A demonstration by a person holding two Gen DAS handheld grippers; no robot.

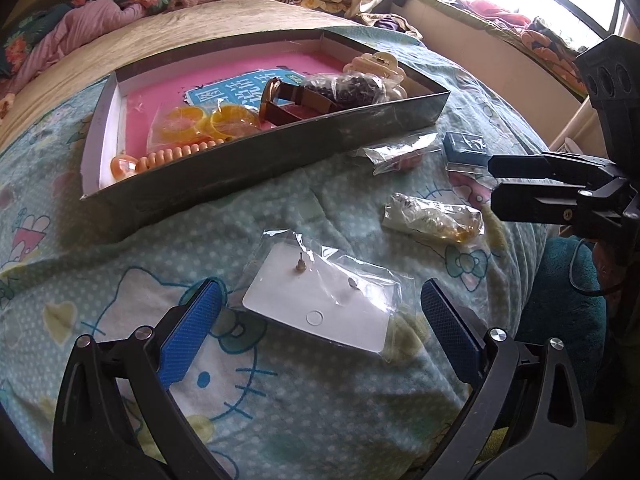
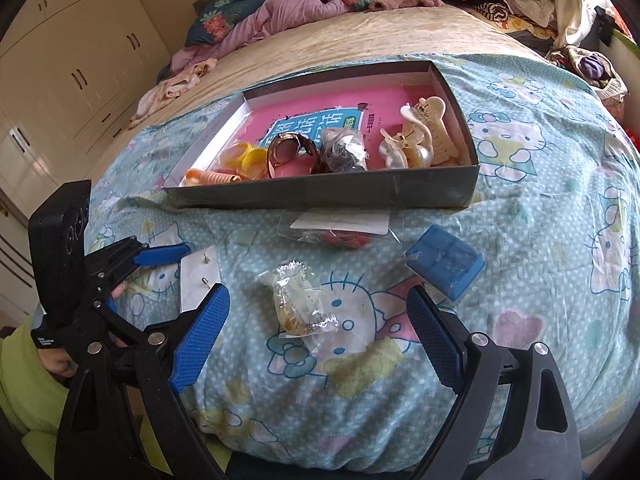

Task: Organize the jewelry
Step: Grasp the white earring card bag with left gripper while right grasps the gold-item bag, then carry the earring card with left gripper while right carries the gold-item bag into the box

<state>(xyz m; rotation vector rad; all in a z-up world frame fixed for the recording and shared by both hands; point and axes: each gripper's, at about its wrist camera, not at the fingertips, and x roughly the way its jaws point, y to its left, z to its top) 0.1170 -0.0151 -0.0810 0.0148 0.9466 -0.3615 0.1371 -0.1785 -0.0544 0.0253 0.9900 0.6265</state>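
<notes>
A shallow grey box (image 1: 224, 172) (image 2: 320, 198) with a pink lining sits on the bed. It holds orange rings, a coil hair tie, a brown watch (image 1: 280, 100) (image 2: 290, 152), a bag of dark beads and cream hair claws (image 2: 424, 136). My left gripper (image 1: 320, 312) is open, its fingers either side of a white earring card in a clear bag (image 1: 324, 300) (image 2: 199, 276). My right gripper (image 2: 320, 324) is open around a bag of gold jewelry (image 2: 298, 300) (image 1: 434, 216). It also shows in the left wrist view (image 1: 494, 186).
A blue box in plastic (image 2: 446, 262) (image 1: 466, 146) and a bag with red pieces (image 2: 340, 232) (image 1: 396, 154) lie on the Hello Kitty blanket (image 2: 540, 240) in front of the grey box. Clothes are piled at the far end of the bed (image 2: 280, 16).
</notes>
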